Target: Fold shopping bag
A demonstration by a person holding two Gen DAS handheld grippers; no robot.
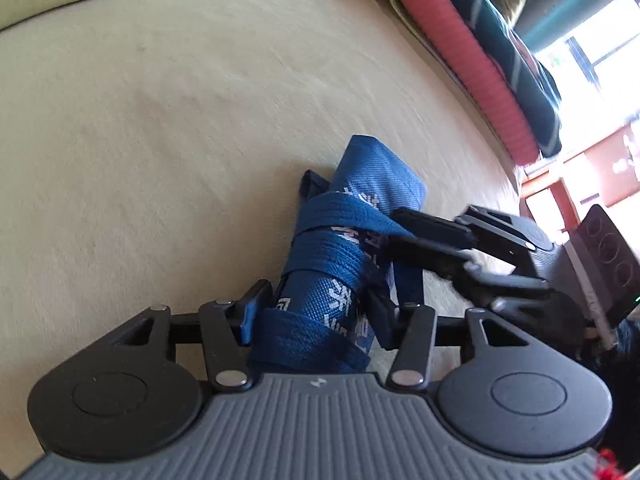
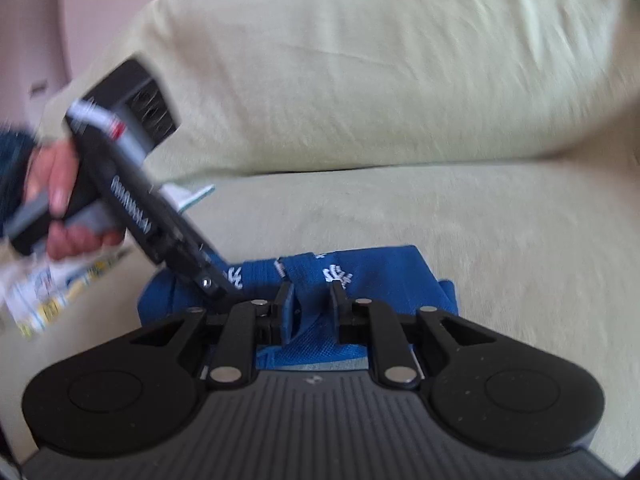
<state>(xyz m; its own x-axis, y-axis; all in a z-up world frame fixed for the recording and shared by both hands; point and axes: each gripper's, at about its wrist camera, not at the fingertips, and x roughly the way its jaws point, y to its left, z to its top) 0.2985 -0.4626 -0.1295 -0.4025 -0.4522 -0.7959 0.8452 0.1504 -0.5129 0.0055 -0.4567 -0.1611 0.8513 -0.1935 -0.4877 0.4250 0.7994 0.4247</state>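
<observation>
Blue woven fabric, rolled into a tight bundle and lashed round with its own flat webbing handles, is what the shopping bag (image 1: pixel 352 248) amounts to now; it lies on the pale green plush sofa seat (image 1: pixel 160 140), nearer the front edge than the back cushion (image 2: pixel 360 72).

Working from the left in the left wrist view: the left gripper (image 1: pixel 316 312) straddles the near end of the roll, its jaws apart with the bundle between them, and the left pad seems to touch the fabric while the right one stands just clear (motion blur makes this hard to settle). To the right, the right gripper (image 1: pixel 404 236) reaches in from the side, its jaws narrowly parted around a loose loop of blue webbing strap (image 1: pixel 404 280); whether the pads actually press on it I cannot tell. In the right wrist view a hand (image 2: pixel 60 208) shows gripping the left tool's handle, and some printed papers (image 2: pixel 52 292) lie at the seat's left edge.

The risk, as I judge it, is unwinding. If the strap slips from the right gripper before its end is tucked, the wraps will slacken and the springy roll will open. A loose hold on the left would let the bundle twist or roll on the soft plush, and a hard tug could drag it off the edge.
</observation>
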